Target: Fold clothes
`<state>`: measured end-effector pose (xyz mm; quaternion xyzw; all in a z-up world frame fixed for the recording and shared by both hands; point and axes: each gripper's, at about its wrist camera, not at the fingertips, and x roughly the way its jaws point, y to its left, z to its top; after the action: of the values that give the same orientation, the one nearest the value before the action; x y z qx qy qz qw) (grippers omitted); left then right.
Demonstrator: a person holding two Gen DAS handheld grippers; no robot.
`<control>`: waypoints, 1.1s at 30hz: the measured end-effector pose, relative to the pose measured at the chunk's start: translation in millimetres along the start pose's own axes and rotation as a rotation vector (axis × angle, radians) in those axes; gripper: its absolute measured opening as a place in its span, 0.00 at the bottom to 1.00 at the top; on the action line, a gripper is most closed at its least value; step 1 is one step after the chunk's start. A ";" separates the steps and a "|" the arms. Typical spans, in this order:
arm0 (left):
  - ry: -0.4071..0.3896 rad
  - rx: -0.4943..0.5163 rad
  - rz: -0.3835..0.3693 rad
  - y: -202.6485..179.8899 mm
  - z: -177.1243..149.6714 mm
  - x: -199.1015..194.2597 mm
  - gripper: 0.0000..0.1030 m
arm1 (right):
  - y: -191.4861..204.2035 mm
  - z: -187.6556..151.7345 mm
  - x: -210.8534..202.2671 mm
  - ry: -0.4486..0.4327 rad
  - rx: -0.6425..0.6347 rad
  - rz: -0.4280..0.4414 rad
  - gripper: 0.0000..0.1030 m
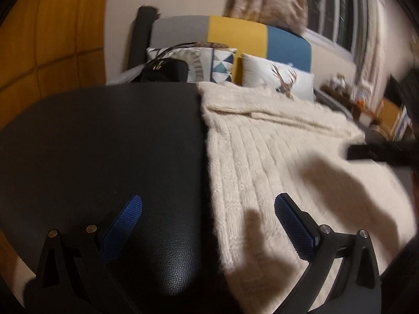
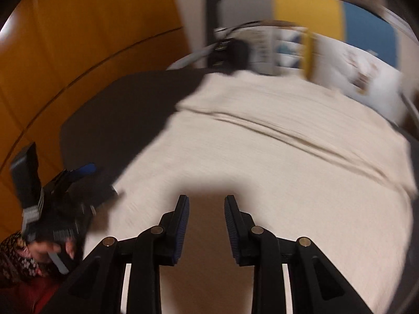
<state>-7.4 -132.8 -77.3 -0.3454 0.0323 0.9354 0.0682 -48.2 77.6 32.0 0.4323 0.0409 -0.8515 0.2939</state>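
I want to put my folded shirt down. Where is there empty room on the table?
The bare black table left of the cream sweater is free, up to the black handbag. The sweater covers the right side; the left claw hovers over its edge.

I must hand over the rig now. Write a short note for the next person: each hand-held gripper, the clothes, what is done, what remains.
Left hand-held gripper: open wide, empty, over the edge where the cream knit sweater meets the black table.
Right hand-held gripper: open, empty, above the sweater.
Sweater: spread on the table, one fold line across its far part.
Done: nothing gripped yet.
Left: grasp the edges and fold.
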 end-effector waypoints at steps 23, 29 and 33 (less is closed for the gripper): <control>0.026 -0.006 0.005 7.6 -2.5 3.6 1.00 | 47.5 104.0 151.8 0.075 -0.165 -0.096 0.09; -0.050 -0.113 0.063 31.0 6.9 -13.1 1.00 | 19.9 64.4 58.9 0.004 -0.036 0.035 0.14; -0.125 -0.276 0.016 53.0 16.5 -23.6 1.00 | 20.0 9.8 23.8 0.063 -0.069 0.068 0.14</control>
<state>-8.2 -185.9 -48.7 -0.2924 -0.0981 0.9511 0.0144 -55.3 46.9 23.7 0.4497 0.0650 -0.8251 0.3359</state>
